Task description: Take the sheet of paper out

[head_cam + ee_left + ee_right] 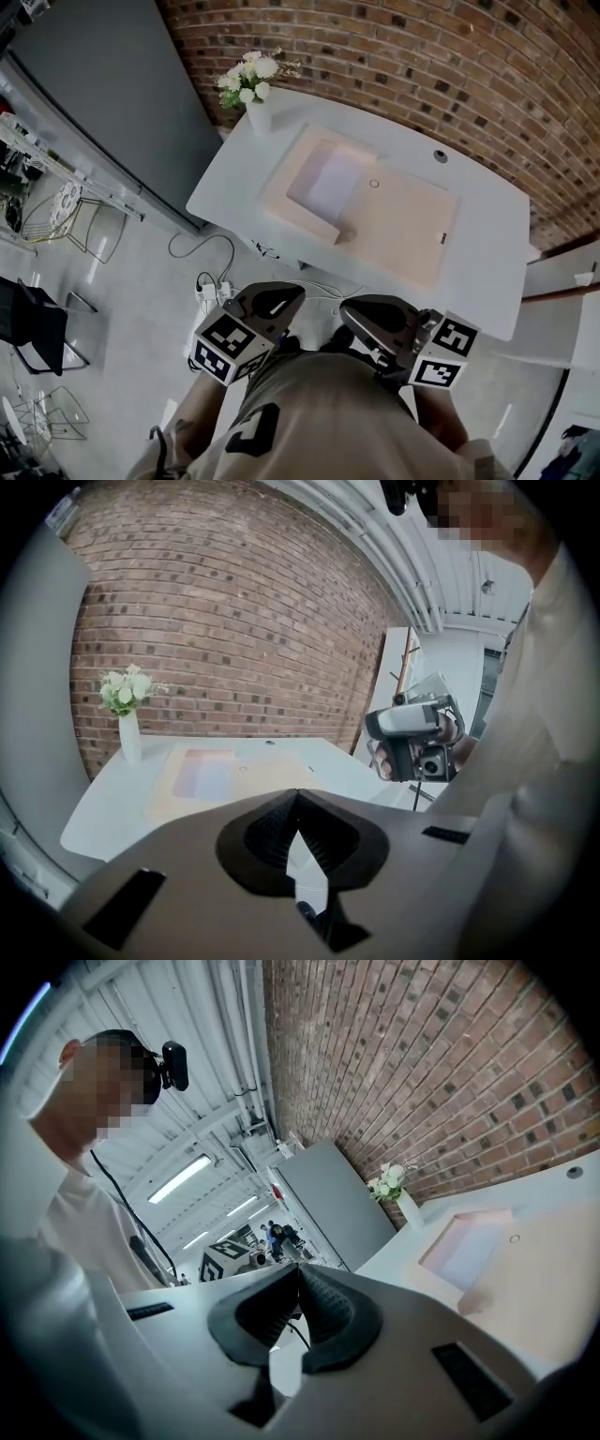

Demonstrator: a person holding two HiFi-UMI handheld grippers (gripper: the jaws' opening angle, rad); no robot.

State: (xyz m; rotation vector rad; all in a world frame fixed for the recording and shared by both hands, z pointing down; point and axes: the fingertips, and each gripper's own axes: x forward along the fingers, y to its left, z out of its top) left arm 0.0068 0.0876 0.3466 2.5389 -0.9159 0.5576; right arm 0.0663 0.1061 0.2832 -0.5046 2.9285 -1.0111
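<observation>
Head view: task not begun. My left tongs [284, 294] are pinched together, empty, short of the white table [487, 281]. The sheet of paper [328, 183] lies untouched inside the beige folder [394, 230], well apart from both tongs. My right tongs [356, 310] are likewise closed on nothing. Reach, grip and pull-out are all left.
</observation>
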